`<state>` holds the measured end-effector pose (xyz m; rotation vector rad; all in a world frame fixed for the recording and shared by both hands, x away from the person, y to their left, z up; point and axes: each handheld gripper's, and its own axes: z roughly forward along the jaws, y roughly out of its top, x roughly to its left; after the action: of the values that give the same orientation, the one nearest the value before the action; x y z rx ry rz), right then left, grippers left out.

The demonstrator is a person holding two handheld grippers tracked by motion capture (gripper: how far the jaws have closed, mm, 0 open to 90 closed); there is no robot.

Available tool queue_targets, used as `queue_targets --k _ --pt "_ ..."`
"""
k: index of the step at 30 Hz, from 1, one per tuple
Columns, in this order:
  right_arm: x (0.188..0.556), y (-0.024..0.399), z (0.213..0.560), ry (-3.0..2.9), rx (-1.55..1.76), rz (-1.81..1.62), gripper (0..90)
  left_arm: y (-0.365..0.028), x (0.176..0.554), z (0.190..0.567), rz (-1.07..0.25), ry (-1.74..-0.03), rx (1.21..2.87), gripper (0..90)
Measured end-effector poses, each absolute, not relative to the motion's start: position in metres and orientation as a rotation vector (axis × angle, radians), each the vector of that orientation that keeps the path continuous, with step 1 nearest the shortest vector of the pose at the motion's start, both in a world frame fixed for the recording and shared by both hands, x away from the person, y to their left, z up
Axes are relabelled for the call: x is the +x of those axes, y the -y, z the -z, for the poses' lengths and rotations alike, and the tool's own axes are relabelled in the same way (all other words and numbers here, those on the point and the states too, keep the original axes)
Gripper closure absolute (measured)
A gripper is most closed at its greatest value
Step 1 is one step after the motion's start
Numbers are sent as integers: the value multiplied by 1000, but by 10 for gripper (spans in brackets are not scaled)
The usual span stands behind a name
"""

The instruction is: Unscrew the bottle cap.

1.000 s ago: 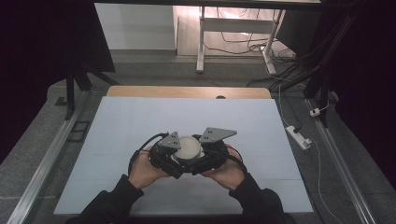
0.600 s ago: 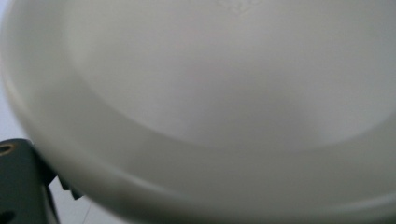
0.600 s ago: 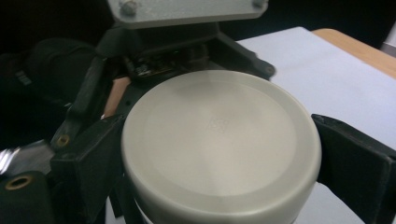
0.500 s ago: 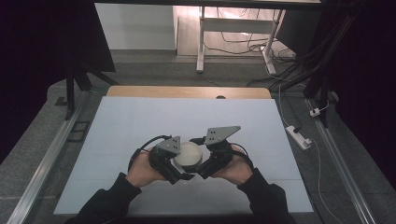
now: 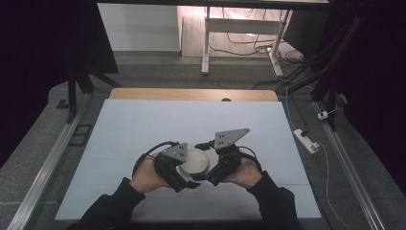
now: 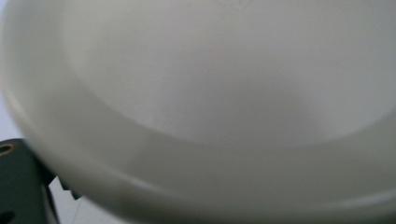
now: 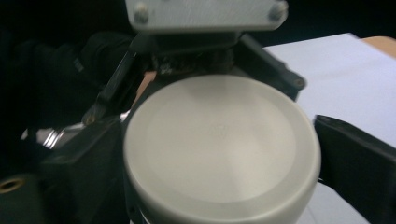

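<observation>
No text, label, brand, number or sign could be read anywhere. The round, off-white plastic container lid [image 7: 219, 144] was blank across its flat top; a faint moulded mark sat near its centre, too blurred to make out. At 12 o'clock from the lid, the grey metal three-cornered plate [image 7: 205, 14] carried only screw heads, no lettering.

A round white lid [image 5: 195, 161], flat face up, above the table's near edge.
</observation>
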<state>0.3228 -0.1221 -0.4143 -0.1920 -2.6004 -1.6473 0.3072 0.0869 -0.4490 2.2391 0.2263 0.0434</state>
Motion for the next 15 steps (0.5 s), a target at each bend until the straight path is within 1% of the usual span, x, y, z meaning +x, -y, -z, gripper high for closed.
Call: queue_targets --k 6,12,14,15 --pt "311 116 403 2744 -391 1682 0 -89 310 449 -105 -348 2227 69" --pt "307 105 409 2811 -562 1674 2 -88 310 449 -155 -413 2231 69" --pt "307 104 411 2800 -585 1670 13 -87 309 448 -167 -420 2235 69" --pt "308 104 412 2796 -587 1675 34 -86 309 448 -173 -422 2235 69"
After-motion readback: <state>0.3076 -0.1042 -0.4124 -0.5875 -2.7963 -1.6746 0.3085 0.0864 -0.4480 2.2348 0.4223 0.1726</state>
